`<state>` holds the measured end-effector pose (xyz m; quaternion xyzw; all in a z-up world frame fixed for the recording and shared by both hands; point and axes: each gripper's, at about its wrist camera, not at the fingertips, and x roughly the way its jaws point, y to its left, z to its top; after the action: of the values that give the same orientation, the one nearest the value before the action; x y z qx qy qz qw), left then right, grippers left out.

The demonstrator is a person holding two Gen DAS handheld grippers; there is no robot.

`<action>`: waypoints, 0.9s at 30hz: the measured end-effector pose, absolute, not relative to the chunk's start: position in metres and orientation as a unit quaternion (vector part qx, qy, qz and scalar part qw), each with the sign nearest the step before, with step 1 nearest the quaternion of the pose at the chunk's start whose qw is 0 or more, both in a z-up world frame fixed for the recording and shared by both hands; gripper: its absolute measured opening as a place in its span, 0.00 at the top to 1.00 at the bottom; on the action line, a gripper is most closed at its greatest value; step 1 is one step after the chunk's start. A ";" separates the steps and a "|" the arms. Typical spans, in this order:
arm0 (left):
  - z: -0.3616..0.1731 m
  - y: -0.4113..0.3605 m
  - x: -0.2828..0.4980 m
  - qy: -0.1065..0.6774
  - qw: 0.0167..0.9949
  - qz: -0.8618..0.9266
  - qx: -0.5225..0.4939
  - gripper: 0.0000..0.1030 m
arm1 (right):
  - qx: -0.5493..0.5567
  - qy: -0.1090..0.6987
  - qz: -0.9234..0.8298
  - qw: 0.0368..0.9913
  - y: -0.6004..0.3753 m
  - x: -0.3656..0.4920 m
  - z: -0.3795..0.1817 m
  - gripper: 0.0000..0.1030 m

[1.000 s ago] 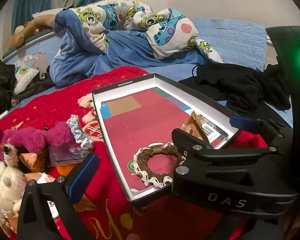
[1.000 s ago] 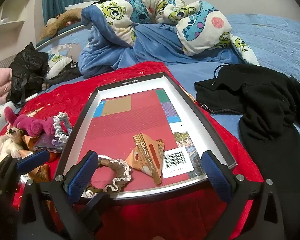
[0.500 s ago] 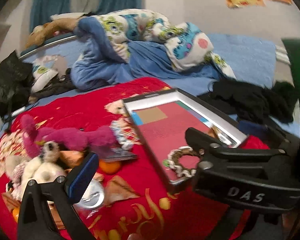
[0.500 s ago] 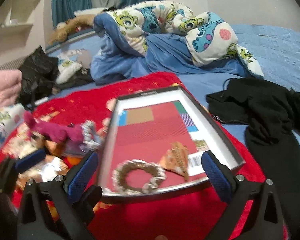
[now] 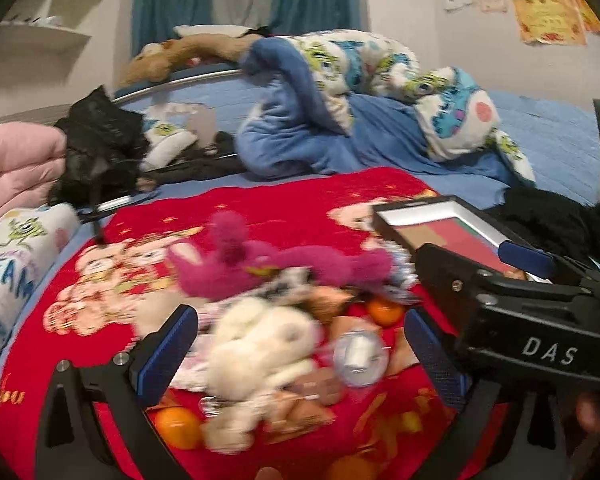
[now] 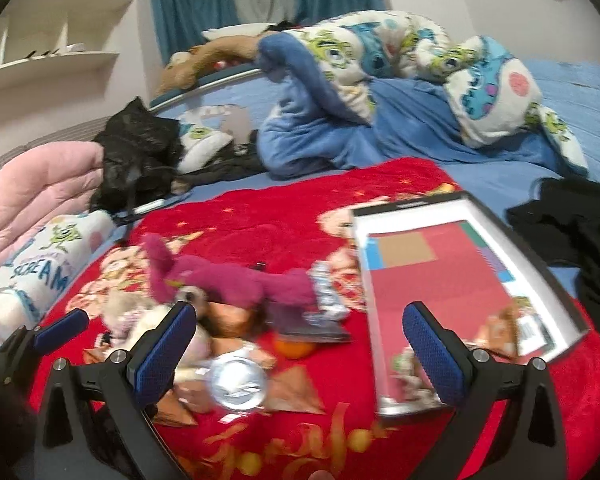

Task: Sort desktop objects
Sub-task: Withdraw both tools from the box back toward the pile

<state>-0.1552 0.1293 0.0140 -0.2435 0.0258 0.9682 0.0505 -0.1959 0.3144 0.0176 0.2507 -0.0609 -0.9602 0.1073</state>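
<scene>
A pile of objects lies on the red blanket (image 5: 284, 200): a magenta plush (image 5: 260, 260), a white plush (image 5: 260, 344), oranges (image 5: 178, 426), snack packets and a round clear lid (image 5: 360, 356). My left gripper (image 5: 300, 348) is open and empty over the pile. My right gripper (image 6: 300, 348) is open and empty between the pile and the shallow box (image 6: 452, 276), which holds a lace scrunchie (image 6: 408, 368) and a snack packet (image 6: 500, 332). The magenta plush (image 6: 236, 276), the lid (image 6: 238, 380) and an orange (image 6: 294, 348) also show in the right wrist view.
A rumpled blue and monster-print duvet (image 6: 380, 92) lies behind on the bed. Black clothing (image 6: 580, 232) lies to the right of the box, a black bag (image 6: 136, 152) and pink quilt (image 6: 32, 196) to the left. The right gripper body (image 5: 540, 328) shows in the left view.
Both grippers have swung left, away from the box and toward the pile of toys and oranges. Both stay open and empty.
</scene>
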 end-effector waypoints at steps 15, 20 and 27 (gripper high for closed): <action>0.015 0.019 -0.134 -0.017 -0.024 0.970 -0.241 0.00 | 0.249 -0.049 -0.952 0.170 0.235 -0.203 0.019 0.00; 0.017 0.015 -0.133 -0.019 -0.022 0.970 -0.241 0.00 | 0.247 -0.031 -0.953 0.173 0.229 -0.202 0.016 0.00; 0.006 0.019 -0.128 -0.015 -0.011 0.967 -0.253 0.00 | 0.234 -0.026 -0.956 0.178 0.235 -0.195 0.020 0.00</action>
<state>-0.1278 0.0187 0.0058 -0.2534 -0.0155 0.9672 -0.0109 -0.1955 0.2355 0.0199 0.2337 -0.0260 -0.9556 0.1777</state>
